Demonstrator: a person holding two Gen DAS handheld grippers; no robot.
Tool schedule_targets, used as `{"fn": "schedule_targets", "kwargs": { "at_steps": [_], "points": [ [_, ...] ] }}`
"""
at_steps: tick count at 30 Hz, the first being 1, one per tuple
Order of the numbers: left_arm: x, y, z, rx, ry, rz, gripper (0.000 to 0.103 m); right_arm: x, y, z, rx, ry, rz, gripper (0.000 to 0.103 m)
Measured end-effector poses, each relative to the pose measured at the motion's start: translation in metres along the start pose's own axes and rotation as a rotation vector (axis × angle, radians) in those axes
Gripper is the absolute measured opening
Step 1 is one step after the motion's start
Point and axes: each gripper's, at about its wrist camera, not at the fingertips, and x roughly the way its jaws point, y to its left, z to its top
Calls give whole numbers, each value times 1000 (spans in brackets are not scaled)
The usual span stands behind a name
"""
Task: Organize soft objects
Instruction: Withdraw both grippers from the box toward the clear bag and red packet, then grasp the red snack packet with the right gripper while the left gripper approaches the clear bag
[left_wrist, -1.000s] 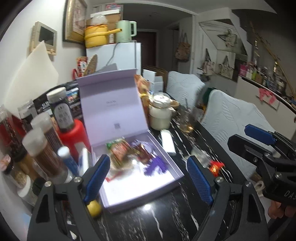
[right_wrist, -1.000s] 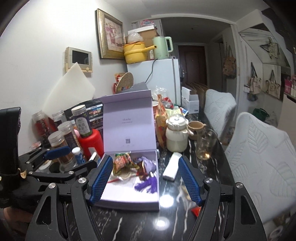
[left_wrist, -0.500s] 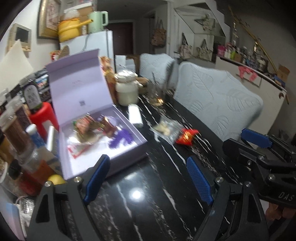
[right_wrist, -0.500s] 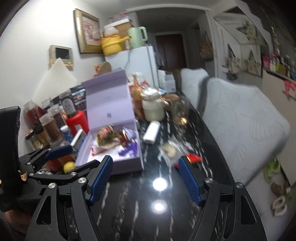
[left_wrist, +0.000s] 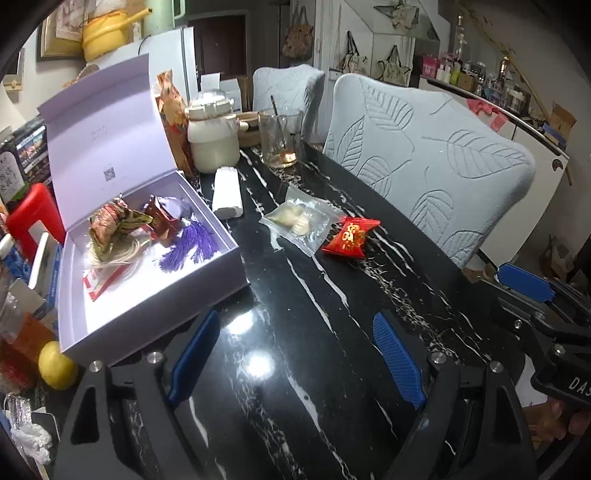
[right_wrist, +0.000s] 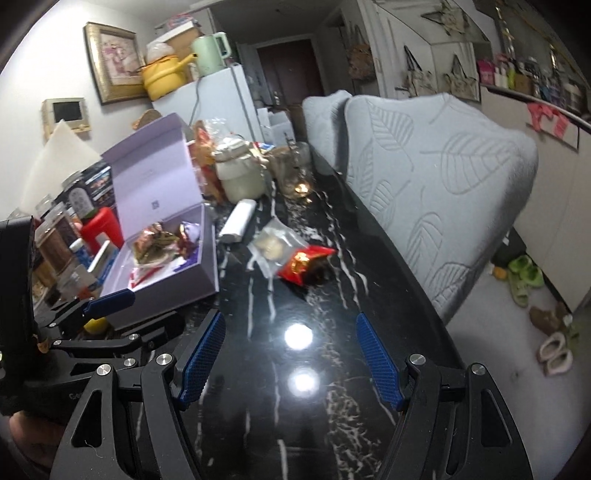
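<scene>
Left wrist view first: your left tongs (left_wrist: 295, 354) stand wide apart with nothing between the blue pads, hovering over the black marbled table (left_wrist: 332, 369). Your right tongs (right_wrist: 291, 362) are likewise spread and empty; in the left view they show at 4 o'clock.

At 12 o'clock from the left tongs, slightly toward 1, lies the red pouch (left_wrist: 350, 236), a small puffy pillow with gold characters, pinched to pointed corners. Its long axis runs from 8 to 2 o'clock in that view. Touching its 9 o'clock side is a clear bag (left_wrist: 301, 220) holding pale rounded pieces, long axis running from 11 to 5 o'clock. In the right wrist view the red pouch (right_wrist: 303, 263) sits at 12 o'clock from your right tongs, with the clear bag (right_wrist: 275, 244) just beyond it at 11.

At 10 o'clock from the left tongs stands the lilac box (left_wrist: 207, 280), lid upright, holding a brocade sachet (left_wrist: 116, 221), a dark red sachet (left_wrist: 162, 219) and a purple tassel (left_wrist: 190, 245) fanned toward 7 o'clock. Between box and bag lies a white oblong pack (left_wrist: 227, 192), pointing toward 12. Behind it stand a cream jar (left_wrist: 214, 142) and a glass (left_wrist: 280, 138).
</scene>
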Motion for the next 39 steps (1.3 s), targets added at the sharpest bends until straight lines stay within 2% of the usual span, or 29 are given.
{"fn": "schedule_targets", "kwargs": {
  "at_steps": [9, 19, 24, 28, 31, 33, 36, 39],
  "points": [
    [39, 16, 17, -21, 40, 56, 85, 48, -16, 16, 25, 69, -18, 74],
    [62, 41, 52, -32, 19, 110, 85, 114, -15, 48, 38, 149, -10, 74],
    [73, 53, 66, -35, 13, 117, 85, 147, -8, 61, 28, 185, -37, 74],
    [83, 56, 76, -19, 14, 93, 85, 172, -7, 63, 20, 232, -60, 73],
    [90, 55, 82, -11, 17, 67, 85, 184, -11, 60, 33, 262, -71, 58],
    [96, 51, 85, -4, 25, 39, 85, 187, -16, 58, 47, 264, -36, 41],
    [107, 44, 87, 14, 48, -10, 85, 181, -21, 57, 48, 255, -30, 34],
    [124, 33, 87, 41, 86, -56, 85, 171, -31, 55, 73, 241, -29, 33]
  ]
}}
